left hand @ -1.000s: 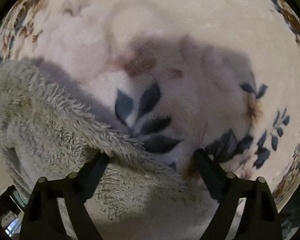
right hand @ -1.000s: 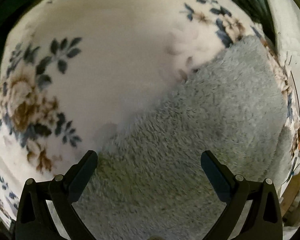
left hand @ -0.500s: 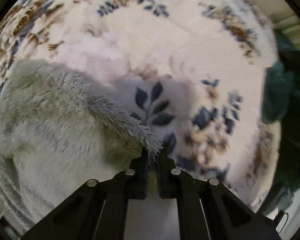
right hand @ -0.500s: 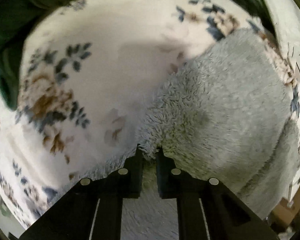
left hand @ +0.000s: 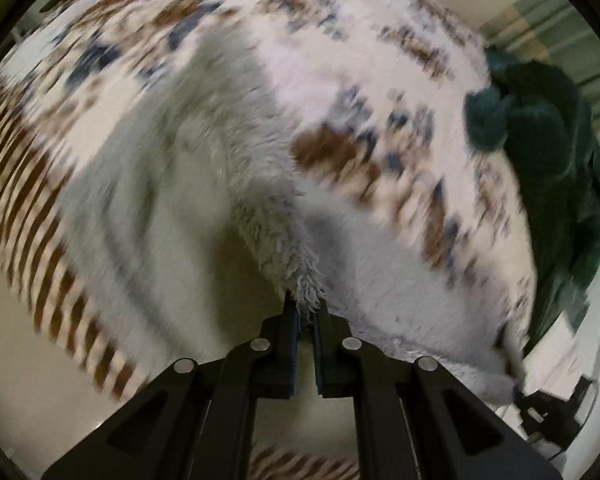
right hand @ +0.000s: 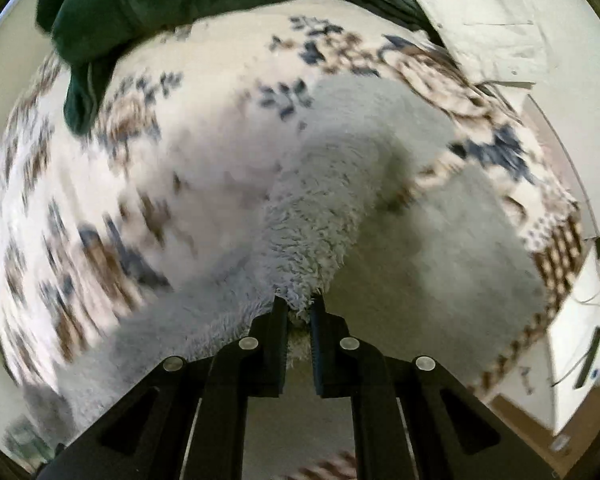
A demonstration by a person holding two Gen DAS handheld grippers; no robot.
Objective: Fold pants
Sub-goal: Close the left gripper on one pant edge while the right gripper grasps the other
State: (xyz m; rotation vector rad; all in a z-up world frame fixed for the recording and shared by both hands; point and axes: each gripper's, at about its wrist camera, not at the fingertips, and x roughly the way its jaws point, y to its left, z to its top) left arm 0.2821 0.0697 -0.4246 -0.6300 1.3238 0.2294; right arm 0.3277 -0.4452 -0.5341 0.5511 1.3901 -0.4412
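The pants (left hand: 204,168) are pale grey fleece and lie across a white blanket with a blue and brown flower print (left hand: 340,52). My left gripper (left hand: 306,312) points steeply down and is shut on a corner of the pants, which it lifts off the blanket into a drawn-up ridge. In the right wrist view the same fleece pants (right hand: 340,168) hang up to my right gripper (right hand: 299,308), which points straight down and is shut on another edge of them. The cloth under both grippers is blurred.
A dark green garment (left hand: 548,136) lies at the blanket's right edge in the left wrist view; the same green garment (right hand: 148,4) sits at the top left in the right wrist view. The flowered blanket (right hand: 180,160) ends near a pale sheet (right hand: 484,12) and a floor with cables (right hand: 580,344).
Both grippers stood open over the flat pants, then shut on the fleece edge. Since then both have risen and swung sideways, pulling the cloth up off the blanket.
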